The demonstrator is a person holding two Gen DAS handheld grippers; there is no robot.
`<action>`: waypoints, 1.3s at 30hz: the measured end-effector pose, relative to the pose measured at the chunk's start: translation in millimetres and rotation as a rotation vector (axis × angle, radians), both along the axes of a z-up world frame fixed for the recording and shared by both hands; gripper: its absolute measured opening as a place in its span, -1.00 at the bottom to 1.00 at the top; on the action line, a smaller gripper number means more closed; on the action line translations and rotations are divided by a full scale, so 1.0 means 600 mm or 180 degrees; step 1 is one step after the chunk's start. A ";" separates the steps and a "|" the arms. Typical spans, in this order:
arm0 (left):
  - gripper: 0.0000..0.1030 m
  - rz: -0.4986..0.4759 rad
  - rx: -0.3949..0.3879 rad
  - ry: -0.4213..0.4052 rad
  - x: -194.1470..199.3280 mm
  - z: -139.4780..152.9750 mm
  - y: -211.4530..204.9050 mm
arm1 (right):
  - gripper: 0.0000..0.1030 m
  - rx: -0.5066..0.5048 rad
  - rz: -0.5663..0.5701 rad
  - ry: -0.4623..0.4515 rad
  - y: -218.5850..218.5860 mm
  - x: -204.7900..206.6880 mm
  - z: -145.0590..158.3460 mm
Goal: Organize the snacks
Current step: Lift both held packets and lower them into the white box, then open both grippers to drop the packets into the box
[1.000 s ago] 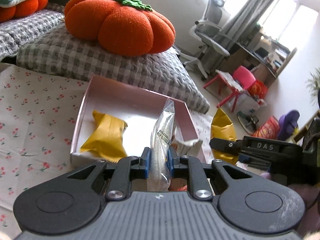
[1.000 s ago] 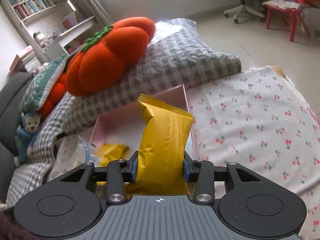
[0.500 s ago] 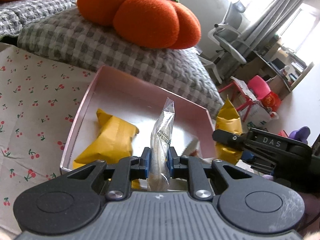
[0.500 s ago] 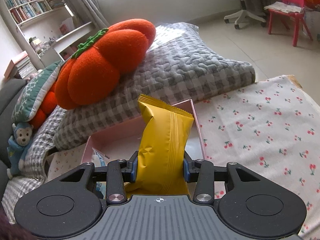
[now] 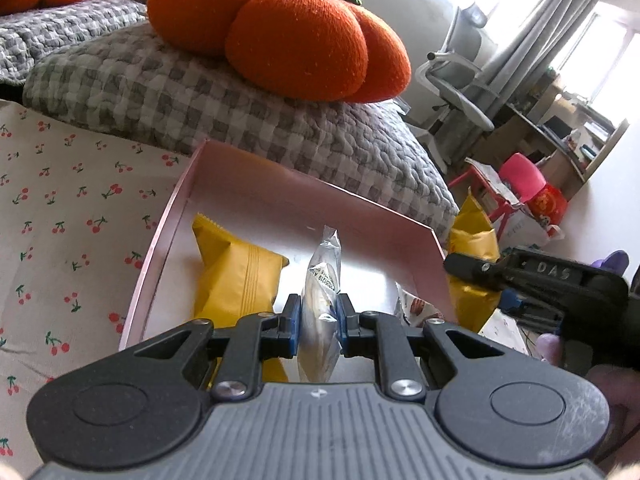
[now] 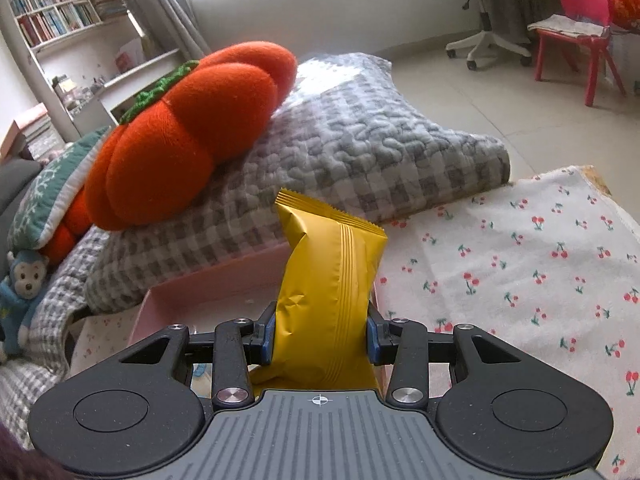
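Observation:
My left gripper (image 5: 319, 320) is shut on a clear snack packet (image 5: 322, 280), held upright over the pink box (image 5: 280, 196). Inside the box lies a yellow snack pack (image 5: 236, 276), and a printed wrapper (image 5: 416, 308) shows at its right corner. My right gripper (image 6: 320, 336) is shut on another yellow snack pack (image 6: 328, 280), held upright just before the pink box (image 6: 224, 284). In the left wrist view the right gripper (image 5: 532, 280) and its yellow pack (image 5: 472, 240) sit just outside the box's right wall.
An orange pumpkin cushion (image 5: 276, 28) rests on a grey checked quilt (image 5: 200, 96) behind the box. The cherry-print cloth (image 6: 520, 260) covers the surface on both sides. A blue monkey toy (image 6: 24, 284) sits far left; an office chair (image 6: 480, 0) and red chair (image 6: 580, 20) stand beyond.
Both grippers have moved closer to the pink box and lower, each keeping its packet. The box now fills more of the left wrist view.

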State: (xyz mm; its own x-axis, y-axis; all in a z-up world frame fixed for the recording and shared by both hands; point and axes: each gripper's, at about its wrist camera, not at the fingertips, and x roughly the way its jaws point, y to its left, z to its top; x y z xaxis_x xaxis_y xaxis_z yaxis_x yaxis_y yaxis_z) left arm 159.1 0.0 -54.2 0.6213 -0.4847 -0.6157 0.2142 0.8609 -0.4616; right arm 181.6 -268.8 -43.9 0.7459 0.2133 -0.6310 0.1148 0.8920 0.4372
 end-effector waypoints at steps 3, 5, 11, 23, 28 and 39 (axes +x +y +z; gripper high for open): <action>-0.69 0.0007 -0.0015 -0.0024 0.001 -0.002 -0.003 | -0.22 0.0028 0.0040 -0.0081 -0.001 0.006 0.011; -0.69 -0.0002 -0.0002 -0.0049 0.000 -0.002 -0.005 | -0.22 0.0099 0.0091 -0.0082 0.001 0.010 0.014; -0.69 -0.0006 0.0027 -0.0050 -0.001 -0.004 -0.007 | -0.22 0.0077 0.0308 -0.0054 0.023 0.019 0.014; -0.12 -0.0050 0.0176 -0.0160 -0.008 0.016 -0.023 | 0.33 -0.0025 0.0154 -0.0066 0.010 0.013 0.024; 0.24 -0.0139 0.0353 -0.0186 -0.021 0.028 -0.026 | 0.44 -0.0057 0.0145 -0.0049 0.004 -0.003 0.040; 0.85 -0.0334 0.0628 -0.0290 -0.073 0.075 -0.026 | 0.69 0.0105 0.0098 0.0001 -0.017 -0.076 0.090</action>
